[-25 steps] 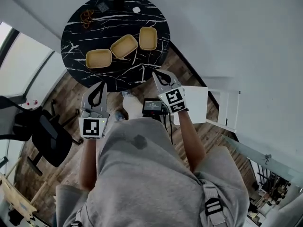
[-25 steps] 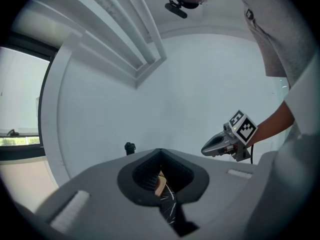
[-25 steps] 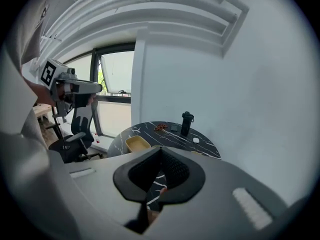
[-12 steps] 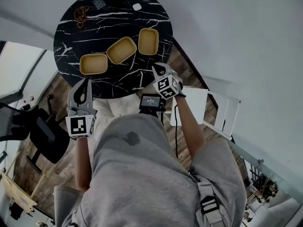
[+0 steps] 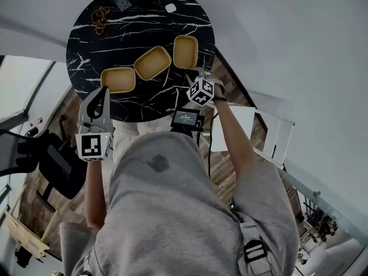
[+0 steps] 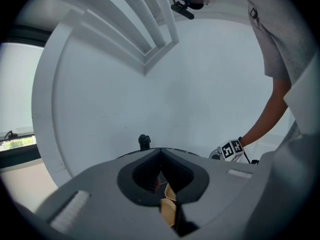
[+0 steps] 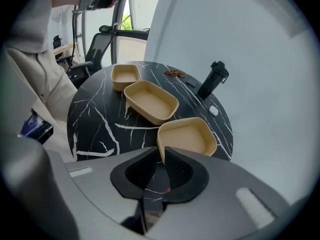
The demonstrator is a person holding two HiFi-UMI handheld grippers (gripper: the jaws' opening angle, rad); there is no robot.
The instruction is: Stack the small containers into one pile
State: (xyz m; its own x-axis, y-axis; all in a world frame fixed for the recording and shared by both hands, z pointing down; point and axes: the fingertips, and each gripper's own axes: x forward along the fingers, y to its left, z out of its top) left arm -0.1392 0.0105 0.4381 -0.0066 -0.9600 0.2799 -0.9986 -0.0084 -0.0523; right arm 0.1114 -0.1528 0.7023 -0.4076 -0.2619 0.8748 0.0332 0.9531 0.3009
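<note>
Three shallow tan containers lie in a row on the round black marble table point(image 5: 103, 45): the left one point(image 5: 118, 79), the middle one point(image 5: 153, 62) and the right one point(image 5: 186, 51). My right gripper point(image 5: 194, 75) reaches over the table's near edge to the right container point(image 7: 186, 136). Its jaws are opening to a narrow gap, with that container's near rim just at the tips and nothing pressed between them. My left gripper point(image 5: 103, 92) hovers at the table's near-left edge, shut and empty; in the left gripper view point(image 6: 161, 153) the containers point(image 6: 169, 206) show only as a sliver.
At the table's far side stand a black bottle point(image 7: 212, 79), a small white item point(image 5: 170, 7), a brown tangle of cord point(image 5: 99, 19) and a grey square point(image 5: 122, 3). A black office chair point(image 5: 52, 165) is on the left, a white frame point(image 5: 276, 137) on the right.
My right gripper has moved forward from the table's near edge up to the right container. The left gripper has shifted left and stays by the table's near-left edge.
</note>
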